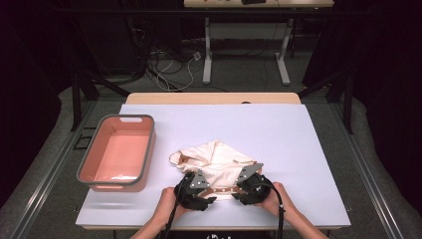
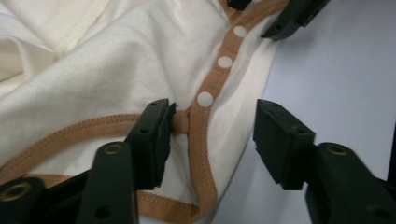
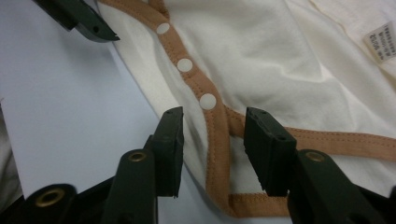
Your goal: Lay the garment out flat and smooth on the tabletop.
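Two claws working at the near edge of a cream garment (image 1: 219, 162), both with jaws spread apart and gripping nothing. Left claw (image 2: 212, 133) straddling the tan-trimmed hem (image 2: 205, 140), one jaw pressing against a short tan tab beside the trim, the other jaw hanging over bare white surface (image 2: 336, 74), well off the cloth. Right claw (image 3: 212, 140) likewise straddling the tan trim (image 3: 217, 140), with the hem running up between its jaws, one jaw over the white surface (image 3: 60, 93) and the other over cream fabric. Showing, along the trim, a row of three round white snaps (image 2: 224, 61), also seen from the right claw (image 3: 185, 65). Lying near the upper right corner of the right gripper view, a small printed label (image 3: 380, 42) sewn to the fabric; text too small for reading. Resting, in the high view, side by side at the garment's near edge, left claw (image 1: 206, 189) and right claw (image 1: 239, 186), each held by a hand: left hand (image 1: 166, 201), right hand (image 1: 278, 196). Garment lying crumpled near the middle of the white surface (image 1: 298, 134), toward the person's side. Sitting at the surface's left edge, well apart from the garment, a pink bin with a grey rim (image 1: 147, 149).
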`<state>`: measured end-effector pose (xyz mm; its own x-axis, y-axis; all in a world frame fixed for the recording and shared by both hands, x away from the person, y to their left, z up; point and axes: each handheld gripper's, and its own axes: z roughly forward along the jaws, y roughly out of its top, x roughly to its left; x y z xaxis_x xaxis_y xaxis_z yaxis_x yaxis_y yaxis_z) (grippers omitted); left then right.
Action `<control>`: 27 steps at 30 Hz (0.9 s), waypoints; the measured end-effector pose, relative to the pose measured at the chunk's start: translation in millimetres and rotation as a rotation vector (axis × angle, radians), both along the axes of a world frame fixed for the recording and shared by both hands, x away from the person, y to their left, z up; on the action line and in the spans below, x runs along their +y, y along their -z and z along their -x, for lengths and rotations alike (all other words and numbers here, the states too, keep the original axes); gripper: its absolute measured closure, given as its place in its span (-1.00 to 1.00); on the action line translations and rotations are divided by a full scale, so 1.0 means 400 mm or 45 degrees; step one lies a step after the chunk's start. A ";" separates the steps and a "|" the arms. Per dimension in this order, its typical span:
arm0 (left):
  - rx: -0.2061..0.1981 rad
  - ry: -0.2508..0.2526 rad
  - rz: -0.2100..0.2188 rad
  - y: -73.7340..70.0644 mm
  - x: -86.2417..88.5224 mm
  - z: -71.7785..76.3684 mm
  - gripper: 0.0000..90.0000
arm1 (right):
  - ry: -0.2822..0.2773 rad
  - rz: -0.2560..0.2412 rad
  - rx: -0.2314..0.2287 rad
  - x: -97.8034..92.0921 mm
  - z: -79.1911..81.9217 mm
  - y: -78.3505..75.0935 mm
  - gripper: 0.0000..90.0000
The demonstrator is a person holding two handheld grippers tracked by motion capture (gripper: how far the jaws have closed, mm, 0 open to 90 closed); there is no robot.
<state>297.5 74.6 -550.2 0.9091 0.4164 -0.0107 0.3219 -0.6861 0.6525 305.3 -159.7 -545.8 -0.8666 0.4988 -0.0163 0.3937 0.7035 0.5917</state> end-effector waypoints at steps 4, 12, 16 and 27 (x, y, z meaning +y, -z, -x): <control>0.027 0.000 -0.012 0.005 0.010 -0.009 0.22 | -0.015 -0.010 0.018 0.003 0.000 0.001 0.53; 0.041 0.001 0.010 0.007 0.020 -0.015 0.72 | 0.015 -0.062 0.075 -0.006 -0.009 0.005 0.80; 0.032 -0.001 -0.003 0.005 0.020 -0.014 0.85 | 0.014 -0.078 0.091 -0.006 -0.008 0.006 0.95; 0.061 0.066 -0.007 -0.008 0.035 0.014 0.91 | -0.051 -0.049 0.164 0.000 0.009 -0.005 0.97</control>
